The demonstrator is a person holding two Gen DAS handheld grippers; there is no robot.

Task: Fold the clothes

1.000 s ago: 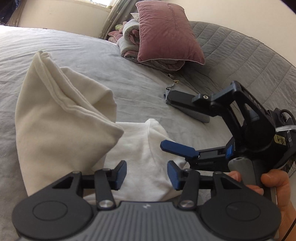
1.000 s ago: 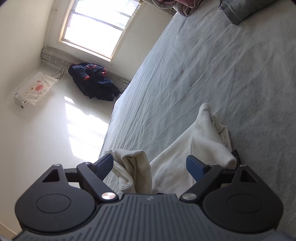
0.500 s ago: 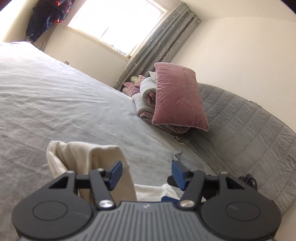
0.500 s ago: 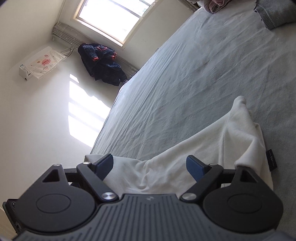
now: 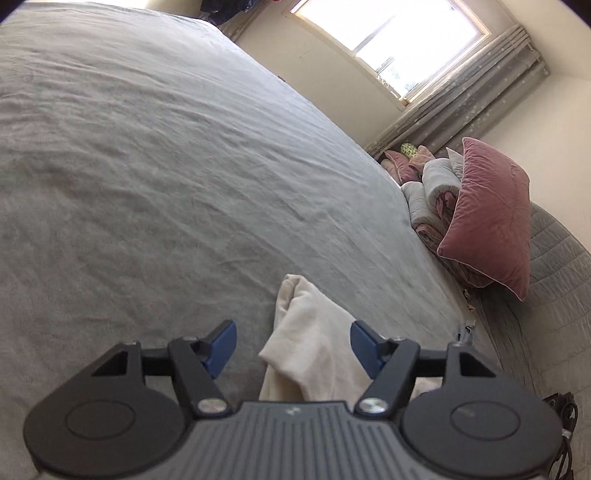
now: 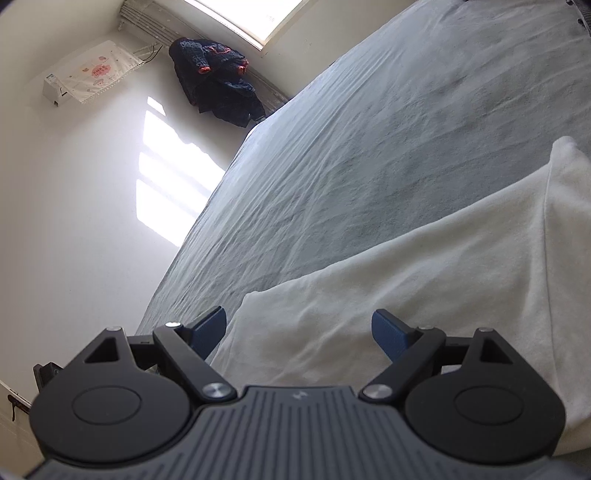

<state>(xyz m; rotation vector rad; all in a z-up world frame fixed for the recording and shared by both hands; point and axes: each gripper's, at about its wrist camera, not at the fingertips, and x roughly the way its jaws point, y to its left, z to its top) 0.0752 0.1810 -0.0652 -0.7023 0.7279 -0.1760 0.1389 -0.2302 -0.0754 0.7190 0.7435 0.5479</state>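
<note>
Cream garment (image 6: pixel 424 273) now flatter, spread wider

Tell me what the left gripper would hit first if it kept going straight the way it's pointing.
Most likely the cream garment: its bunched fold lies between the open fingers of the left gripper. Past it is only the grey bedspread; depth is hard to judge.

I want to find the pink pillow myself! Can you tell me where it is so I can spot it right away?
Look along the big grey bed towards the window with grey curtains. In that corner a heap of rolled bedding sits on the bed, and the pink pillow leans against it. It is the biggest, smoothest, dusty-pink piece there, with a thin pale edge.
</note>
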